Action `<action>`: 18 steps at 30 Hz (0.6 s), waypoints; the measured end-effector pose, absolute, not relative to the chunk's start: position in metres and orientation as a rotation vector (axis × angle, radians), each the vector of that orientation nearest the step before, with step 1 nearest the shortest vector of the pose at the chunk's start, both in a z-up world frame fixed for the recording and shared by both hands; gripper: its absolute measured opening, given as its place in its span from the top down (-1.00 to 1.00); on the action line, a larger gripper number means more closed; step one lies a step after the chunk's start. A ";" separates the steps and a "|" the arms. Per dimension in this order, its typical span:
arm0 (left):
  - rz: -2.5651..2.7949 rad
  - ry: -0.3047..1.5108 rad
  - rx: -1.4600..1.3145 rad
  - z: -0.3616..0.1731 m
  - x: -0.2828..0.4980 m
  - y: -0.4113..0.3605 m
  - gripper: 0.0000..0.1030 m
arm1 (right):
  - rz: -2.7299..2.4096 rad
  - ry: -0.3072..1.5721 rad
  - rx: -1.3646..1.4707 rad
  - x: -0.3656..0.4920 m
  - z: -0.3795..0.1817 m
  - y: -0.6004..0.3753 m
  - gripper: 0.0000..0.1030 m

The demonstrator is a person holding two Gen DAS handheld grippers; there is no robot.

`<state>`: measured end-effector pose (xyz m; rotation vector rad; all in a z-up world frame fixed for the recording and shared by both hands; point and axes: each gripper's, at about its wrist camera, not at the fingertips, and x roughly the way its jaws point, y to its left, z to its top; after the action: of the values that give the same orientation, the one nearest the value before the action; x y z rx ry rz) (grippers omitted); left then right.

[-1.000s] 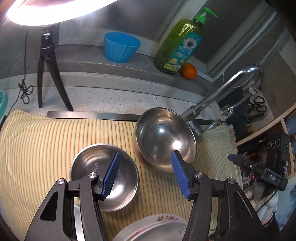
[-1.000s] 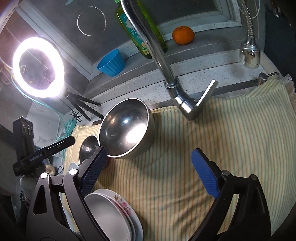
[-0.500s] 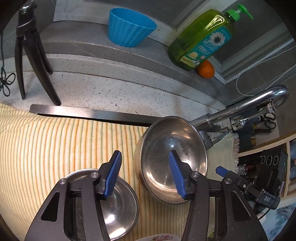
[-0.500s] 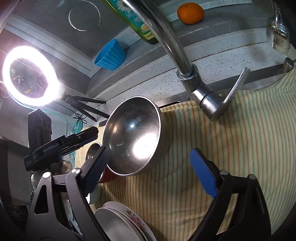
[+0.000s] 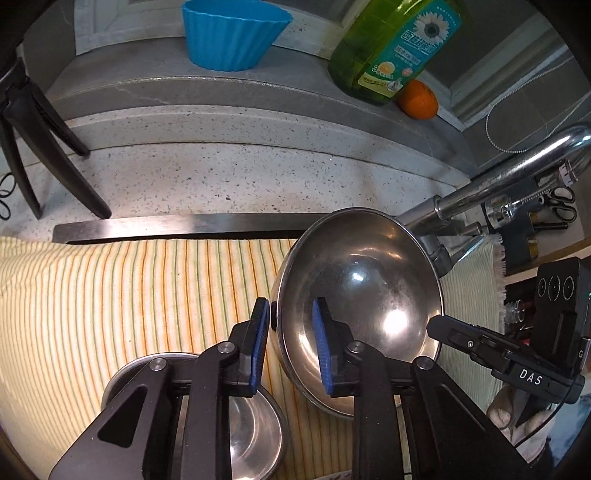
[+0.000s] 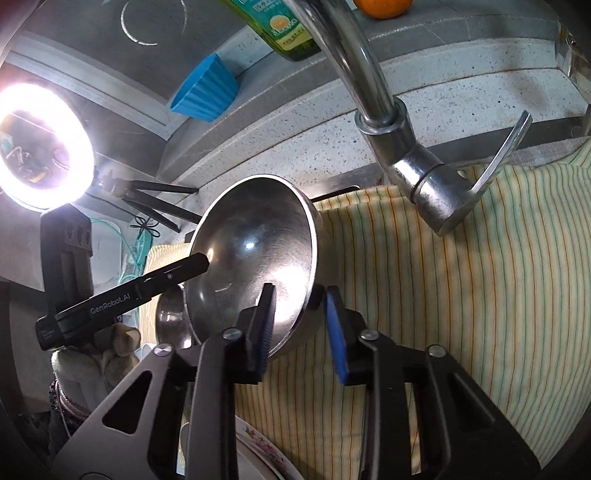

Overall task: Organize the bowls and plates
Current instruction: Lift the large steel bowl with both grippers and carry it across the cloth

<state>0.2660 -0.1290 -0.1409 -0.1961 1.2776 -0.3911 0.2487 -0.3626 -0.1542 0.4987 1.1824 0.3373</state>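
My left tongs [image 5: 290, 341] and right tongs [image 6: 301, 326] each pinch opposite rims of the big steel bowl [image 5: 364, 295], tilted on the striped cloth [image 5: 129, 295], so I can steady it; small bowl [image 5: 251, 435] sits beside.

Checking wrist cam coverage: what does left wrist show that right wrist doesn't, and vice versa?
Left wrist only: scissors at far right, and the left gripper straddling the large steel bowl's rim from its left side.

Right wrist only: the lit ring light, a floral plate at the bottom edge, the faucet's lever, and the right gripper straddling the bowl's right rim.

Both: large steel bowl, tilted; small steel bowl; striped cloth; blue cup; green soap bottle; orange; faucet.
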 end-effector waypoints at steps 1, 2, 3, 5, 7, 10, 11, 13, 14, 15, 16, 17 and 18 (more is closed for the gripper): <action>-0.390 1.277 -0.188 -0.141 0.266 -0.129 0.59 | 0.332 1.181 0.498 0.249 -0.155 -0.363 0.53; -0.390 1.277 -0.186 -0.141 0.266 -0.129 0.60 | 0.329 1.179 0.498 0.249 -0.155 -0.363 0.58; -0.390 1.277 -0.186 -0.141 0.267 -0.129 0.61 | 0.324 1.179 0.496 0.249 -0.156 -0.364 0.62; -0.394 1.280 -0.192 -0.142 0.267 -0.128 0.64 | 0.322 1.181 0.500 0.249 -0.157 -0.366 0.66; -0.392 1.281 -0.198 -0.143 0.268 -0.128 0.65 | 0.315 1.183 0.507 0.249 -0.158 -0.368 0.67; -0.388 1.276 -0.199 -0.144 0.267 -0.130 0.65 | 0.309 1.179 0.509 0.248 -0.157 -0.367 0.67; -0.388 1.274 -0.205 -0.143 0.267 -0.129 0.65 | 0.307 1.178 0.502 0.248 -0.156 -0.366 0.67; -0.388 1.271 -0.213 -0.143 0.266 -0.127 0.65 | 0.308 1.175 0.496 0.247 -0.155 -0.365 0.67; -0.388 1.269 -0.219 -0.142 0.265 -0.126 0.65 | 0.310 1.174 0.499 0.246 -0.154 -0.366 0.67; -0.390 1.266 -0.224 -0.141 0.264 -0.125 0.65 | 0.311 1.174 0.500 0.245 -0.154 -0.365 0.67; -0.393 1.263 -0.228 -0.139 0.263 -0.124 0.65 | 0.313 1.172 0.501 0.245 -0.153 -0.364 0.67; -0.395 1.258 -0.231 -0.137 0.261 -0.123 0.65 | 0.313 1.171 0.501 0.244 -0.152 -0.364 0.67; -0.397 1.253 -0.233 -0.135 0.260 -0.122 0.65 | 0.317 1.165 0.501 0.243 -0.150 -0.364 0.67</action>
<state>0.2602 -0.1223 -0.1352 -0.2326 1.2535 -0.3967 0.2431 -0.3635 -0.1500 0.5011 1.1652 0.3170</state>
